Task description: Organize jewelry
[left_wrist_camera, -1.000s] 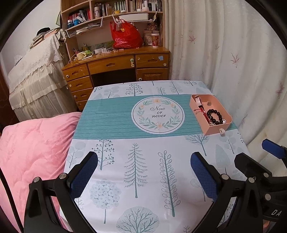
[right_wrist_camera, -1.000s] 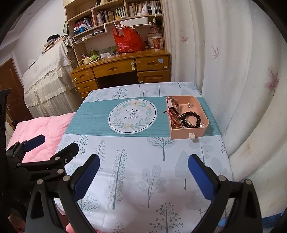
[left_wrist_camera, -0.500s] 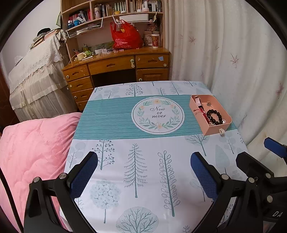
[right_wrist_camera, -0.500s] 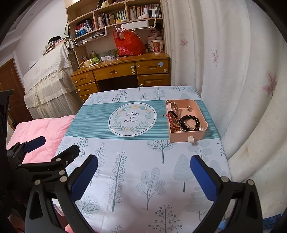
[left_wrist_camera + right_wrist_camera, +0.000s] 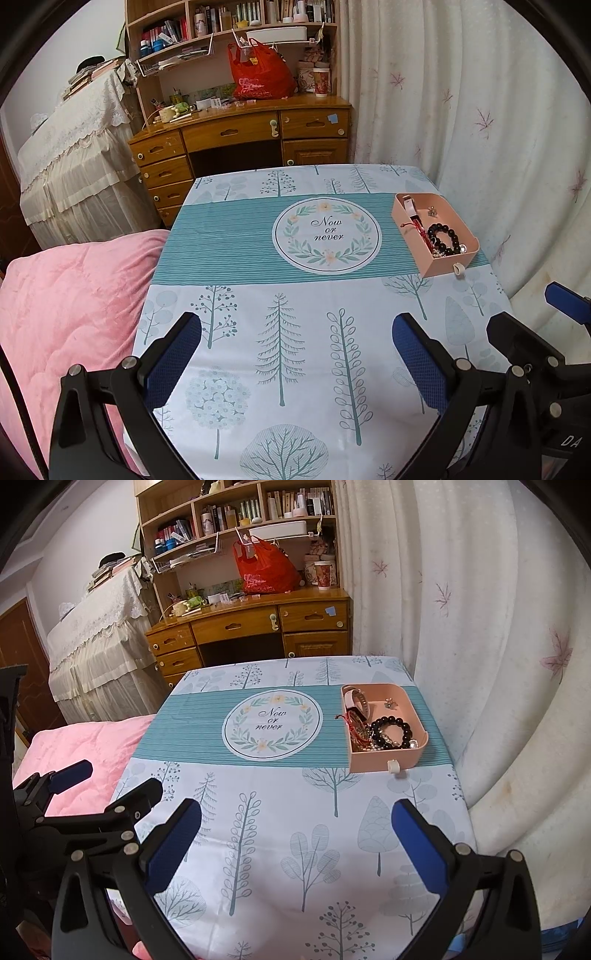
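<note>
Both tools are hovering low over the near edge of the worktop (image 5: 236, 254), each with its blue pads spread wide and holding nothing. The left hand-held gripper (image 5: 295, 354) is looking up the middle of the cloth; the right hand-held gripper (image 5: 295, 834) is sitting beside it, nearer the curtain side.

The jewelry is lying in the pink tray (image 5: 415, 716) on the teal band at the far right of the worktop: a black bead bracelet (image 5: 391, 731), a red cord piece (image 5: 354, 727), a watch (image 5: 356, 701) leaning at the far left corner and a small charm (image 5: 388, 702) on the bare floor of the tray. The tray's long axis is running away from the viewer, its small white pull (image 5: 393, 766) facing the grippers.

From either tool the tray is lying ahead and to the right, well apart; the right one looks nearer. Everything being in the tray fits either pieces gathered there or pieces waiting to be sorted.
</note>
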Available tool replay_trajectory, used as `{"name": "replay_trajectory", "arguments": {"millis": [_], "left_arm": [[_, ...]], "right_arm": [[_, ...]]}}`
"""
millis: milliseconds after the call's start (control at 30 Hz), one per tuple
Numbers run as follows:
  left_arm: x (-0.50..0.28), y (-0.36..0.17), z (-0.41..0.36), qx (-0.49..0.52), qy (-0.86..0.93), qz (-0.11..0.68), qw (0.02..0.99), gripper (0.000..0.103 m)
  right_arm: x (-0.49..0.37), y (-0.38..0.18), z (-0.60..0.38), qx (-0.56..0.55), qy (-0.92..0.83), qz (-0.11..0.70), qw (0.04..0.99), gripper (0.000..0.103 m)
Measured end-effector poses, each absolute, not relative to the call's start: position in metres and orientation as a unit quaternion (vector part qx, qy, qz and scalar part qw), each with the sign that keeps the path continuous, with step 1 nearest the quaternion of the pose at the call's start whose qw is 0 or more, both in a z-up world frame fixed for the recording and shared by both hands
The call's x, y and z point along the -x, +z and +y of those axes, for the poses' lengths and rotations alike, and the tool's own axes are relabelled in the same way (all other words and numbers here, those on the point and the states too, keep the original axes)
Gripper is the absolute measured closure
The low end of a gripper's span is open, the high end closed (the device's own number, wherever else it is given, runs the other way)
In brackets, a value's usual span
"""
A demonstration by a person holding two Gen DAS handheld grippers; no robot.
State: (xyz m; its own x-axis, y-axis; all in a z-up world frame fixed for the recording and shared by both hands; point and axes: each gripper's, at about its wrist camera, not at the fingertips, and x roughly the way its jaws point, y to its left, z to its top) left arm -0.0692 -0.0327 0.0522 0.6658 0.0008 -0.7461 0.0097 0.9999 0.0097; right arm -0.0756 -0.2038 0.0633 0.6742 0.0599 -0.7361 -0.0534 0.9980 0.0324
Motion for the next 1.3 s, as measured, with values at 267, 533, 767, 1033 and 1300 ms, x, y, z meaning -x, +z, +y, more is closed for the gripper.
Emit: {"name": "replay_trajectory", "arguments": {"millis": [267, 533, 767, 1033, 1300], "left_arm": [[0.069, 0.051, -0.031, -0.008, -0.001, 0.407, 0.913, 0.001], [0.068, 0.051, -0.030, -0.008, 0.000, 0.408, 0.913, 0.001], [0.067, 0.050, -0.028, -0.007, 0.000, 0.409, 0.912, 0.001], [0.062, 0.047, -0.026, -0.007, 0.006, 0.410, 0.912, 0.001], [0.057, 0.042, -0.026, -0.002, 0.006, 0.418, 0.908, 0.001]], "right_arm": [[0.076, 0.062, -0.204, -0.004, 0.031, 0.403, 0.915, 0.000], [0.075, 0.059, -0.203, -0.003, 0.030, 0.404, 0.914, 0.000], [0.075, 0.057, -0.203, -0.005, 0.032, 0.405, 0.914, 0.000], [0.072, 0.054, -0.203, -0.007, 0.035, 0.407, 0.913, 0.000], [0.070, 0.051, -0.201, -0.011, 0.035, 0.411, 0.911, 0.000]]}}
